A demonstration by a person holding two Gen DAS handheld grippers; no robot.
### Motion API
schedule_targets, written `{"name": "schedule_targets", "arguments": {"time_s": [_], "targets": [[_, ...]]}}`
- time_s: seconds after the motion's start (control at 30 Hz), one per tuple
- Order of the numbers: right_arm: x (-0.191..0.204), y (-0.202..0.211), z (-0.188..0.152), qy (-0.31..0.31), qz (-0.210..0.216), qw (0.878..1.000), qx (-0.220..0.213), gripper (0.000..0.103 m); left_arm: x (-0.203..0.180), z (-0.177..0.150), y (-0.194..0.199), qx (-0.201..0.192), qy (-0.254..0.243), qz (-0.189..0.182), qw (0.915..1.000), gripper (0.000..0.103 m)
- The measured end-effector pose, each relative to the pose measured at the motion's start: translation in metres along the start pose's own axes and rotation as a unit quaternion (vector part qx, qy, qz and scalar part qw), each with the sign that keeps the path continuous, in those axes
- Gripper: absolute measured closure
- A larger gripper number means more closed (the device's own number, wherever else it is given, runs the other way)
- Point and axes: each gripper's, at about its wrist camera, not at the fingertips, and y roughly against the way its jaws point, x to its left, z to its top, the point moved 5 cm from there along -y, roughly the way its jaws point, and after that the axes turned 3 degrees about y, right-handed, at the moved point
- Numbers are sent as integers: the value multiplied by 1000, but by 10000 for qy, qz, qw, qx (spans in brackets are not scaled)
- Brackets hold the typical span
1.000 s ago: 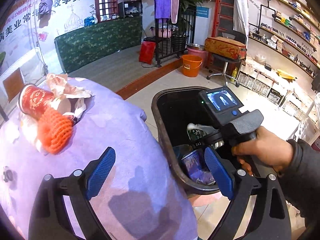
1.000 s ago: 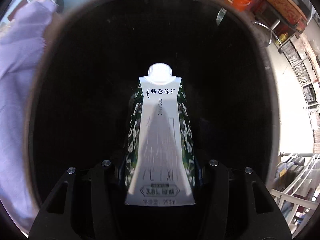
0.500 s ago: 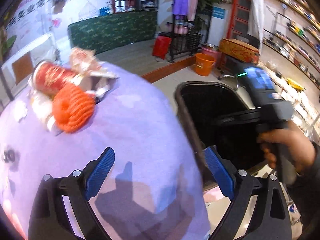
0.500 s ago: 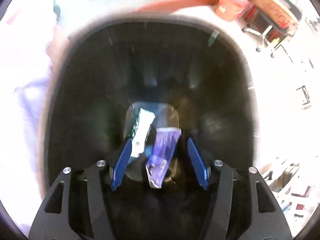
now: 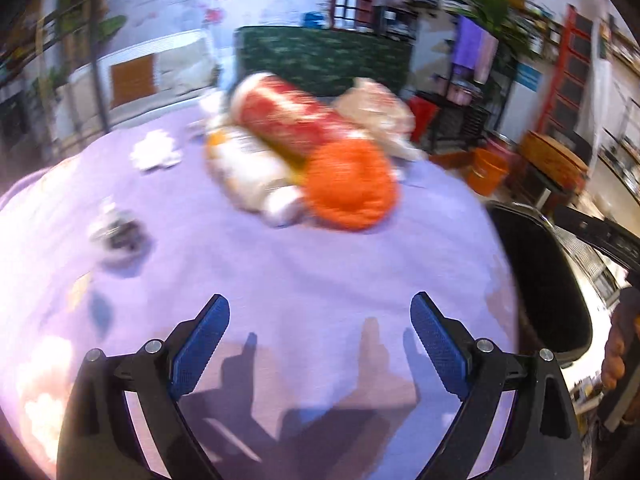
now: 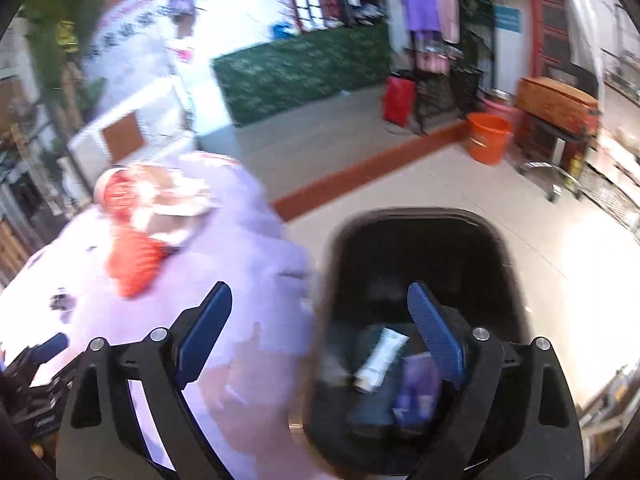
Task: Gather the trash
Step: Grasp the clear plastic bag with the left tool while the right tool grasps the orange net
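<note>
- Shop shelves, a green counter and an orange bucket (image 6: pixel 489 138) fill the far background; nearer, a lilac cloth covers a round table (image 5: pixel 280 280), with a black bin (image 6: pixel 420 272) standing on the floor just beside its right edge.
- Remaining trash sits in a blurred pile at the far side of the table: a red paper cup (image 5: pixel 288 116) lying on its side, an orange foam net (image 5: pixel 350 188) touching its near right end, a pale bottle-like piece (image 5: pixel 256 168) on the left and crumpled wrappers (image 5: pixel 376 108) behind.
- Left gripper (image 5: pixel 320 344) hangs over bare cloth, jaws spread wide and holding nothing; the pile lies straight ahead of it, well apart, the cup's long axis running diagonally from far left to near right.
- Right gripper (image 6: pixel 320 332) straddles the table edge and the bin's rim, its jaws opening with nothing between them; a white carton (image 6: pixel 380 360) and a purple packet (image 6: pixel 416 388) lie on the bin floor below.
- Judging by these positions, the left gripper is nearer the pile and faces it squarely, so the next pick looks to be its job, the orange net being closest.
</note>
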Motion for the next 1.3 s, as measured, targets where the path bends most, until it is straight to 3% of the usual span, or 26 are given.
{"name": "schedule_targets", "arguments": {"time_s": [0.17, 0.4, 0.63, 0.8, 0.9, 0.97, 1.0, 1.07, 1.13, 1.3], "targets": [[60, -7, -7, 293, 596, 9978, 50, 14, 51, -7, 14, -14, 333, 398, 9986, 13], [139, -31, -18, 1185, 1053, 9870, 276, 14, 121, 4, 6, 148, 734, 820, 9938, 13], [183, -62, -6, 1753, 1184, 9764, 445, 14, 158, 35, -18, 190, 765, 1124, 9905, 13], [199, -92, -3, 1943, 850, 9745, 727, 15, 173, 50, -34, 303, 824, 1247, 9883, 13], [202, -102, -2, 1889, 764, 9753, 853, 27, 177, 54, -45, 424, 947, 1088, 9886, 18], [202, -106, -1, 1865, 736, 9756, 895, 37, 176, 54, -49, 480, 978, 1023, 9888, 33], [201, -108, -1, 1855, 708, 9758, 914, 41, 176, 54, -50, 490, 1000, 1005, 9887, 45], [201, -113, -3, 1788, 735, 9760, 1002, 59, 175, 52, -48, 459, 1037, 1008, 9884, 48], [197, -112, -5, 1719, 778, 9771, 986, 67, 172, 51, -42, 345, 1039, 989, 9890, 51], [192, -101, -9, 1620, 914, 9787, 870, 73, 156, 48, -21, 61, 1004, 874, 9911, 52]]}}
